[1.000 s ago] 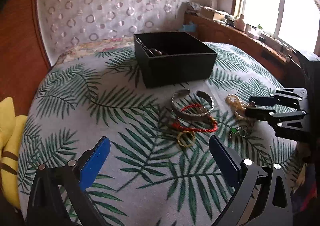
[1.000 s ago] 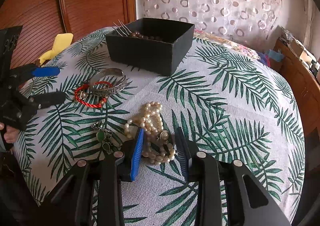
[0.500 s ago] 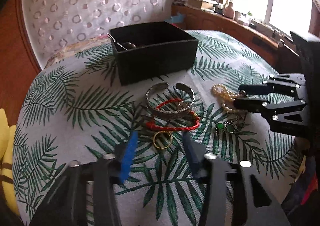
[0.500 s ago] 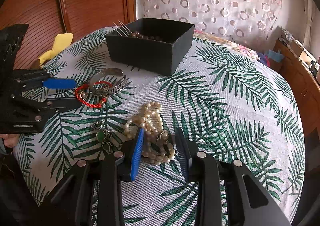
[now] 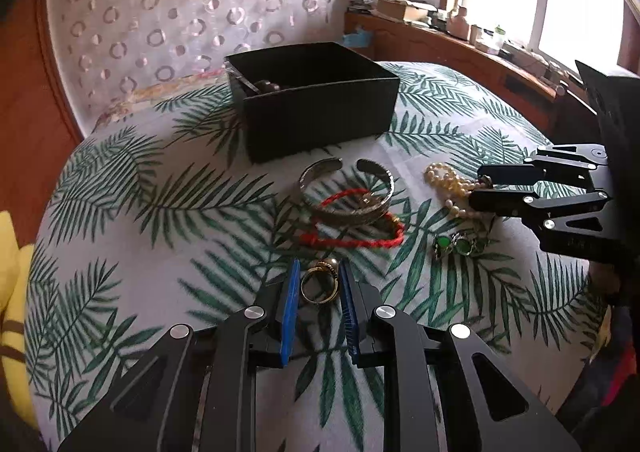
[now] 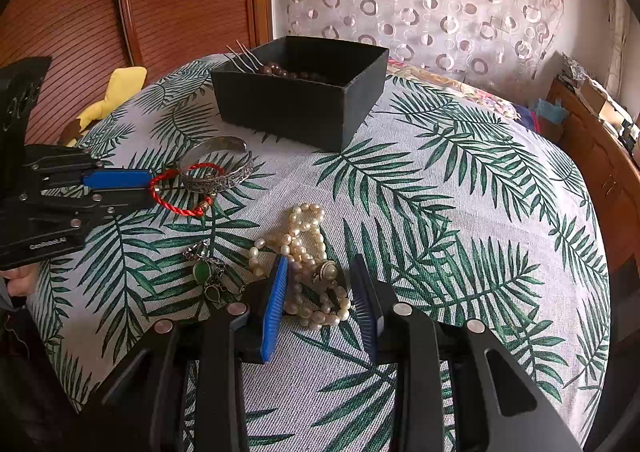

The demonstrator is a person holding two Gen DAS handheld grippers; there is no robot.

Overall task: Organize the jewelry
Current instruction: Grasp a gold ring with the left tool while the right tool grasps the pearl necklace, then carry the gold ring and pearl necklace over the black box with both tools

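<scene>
Blue-padded and wide apart a second ago, the left gripper point(image 5: 318, 284) has narrowed its jaws and moved forward so that they now bracket the gold ring point(image 5: 319, 283), the pads close against its sides; whether they truly press it cannot be told. The ring lies on the palm-leaf cloth point(image 5: 168, 212) just short of the red cord bracelet point(image 5: 356, 238), which overlaps the silver cuff bangle point(image 5: 347, 194). The right gripper point(image 6: 320, 284) has not moved: it hovers low over the pearl necklace point(image 6: 306, 252), jaws partly spread around the strand's near end and its round clasp, gripping nothing. Green stone earrings point(image 6: 206, 272) sit just left of its left pad. The black box point(image 6: 298, 92) stands farther back, holding dark beads and a hairpin that sticks up over its rim; the rest of its inside is hidden by its walls.
</scene>
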